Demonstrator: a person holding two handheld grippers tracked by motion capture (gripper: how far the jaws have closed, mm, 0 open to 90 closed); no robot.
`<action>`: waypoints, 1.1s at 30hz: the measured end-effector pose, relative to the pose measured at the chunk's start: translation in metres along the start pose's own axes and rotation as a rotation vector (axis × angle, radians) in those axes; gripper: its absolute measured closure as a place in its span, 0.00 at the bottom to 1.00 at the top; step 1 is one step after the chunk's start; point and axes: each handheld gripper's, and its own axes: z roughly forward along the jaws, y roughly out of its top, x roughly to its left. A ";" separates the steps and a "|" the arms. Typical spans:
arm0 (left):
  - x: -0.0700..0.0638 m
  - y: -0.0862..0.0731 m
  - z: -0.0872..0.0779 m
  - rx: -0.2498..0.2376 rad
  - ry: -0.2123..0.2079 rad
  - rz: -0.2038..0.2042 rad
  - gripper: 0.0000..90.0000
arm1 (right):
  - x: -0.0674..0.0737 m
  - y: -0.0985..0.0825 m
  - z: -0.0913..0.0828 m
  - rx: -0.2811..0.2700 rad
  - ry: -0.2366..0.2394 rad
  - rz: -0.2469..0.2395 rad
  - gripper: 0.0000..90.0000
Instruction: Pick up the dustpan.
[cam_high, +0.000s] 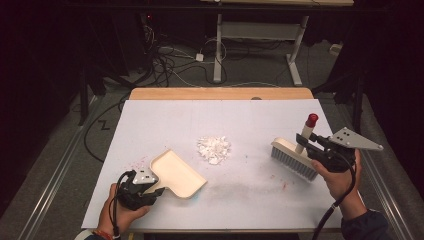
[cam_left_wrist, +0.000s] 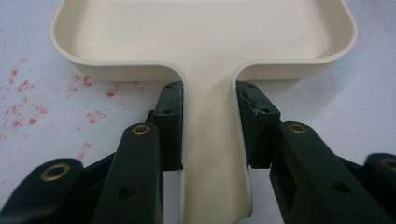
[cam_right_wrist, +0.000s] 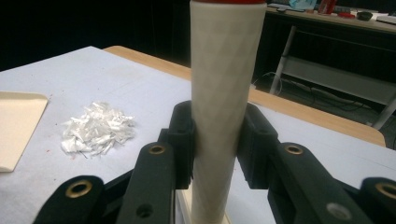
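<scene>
On the white mat: dustpan and brush gripped, scrap pile untouched.
High view: left gripper clamps dustpan at 7 o'clock of white scraps, mouth angled to catch; right gripper grasps brush at 3 o'clock, bristles down to sweep. Left gripper view: pads pinch dustpan handle. Right gripper view: pads squeeze upright brush handle; scraps at 9 o'clock.

The brush handle runs off the top edge at twelve o'clock in the right gripper view; the dustpan's far rim is likewise cropped in the left gripper view.
</scene>
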 end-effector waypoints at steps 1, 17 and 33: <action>0.000 0.000 0.000 0.002 0.000 0.000 0.70 | 0.000 0.001 0.001 -0.001 0.000 0.002 0.78; 0.000 0.000 0.002 0.008 0.001 0.006 0.70 | 0.000 0.019 0.043 -0.005 0.001 0.005 0.78; 0.001 0.001 0.008 0.016 -0.009 0.006 0.70 | -0.006 0.046 0.096 0.015 -0.040 0.013 0.78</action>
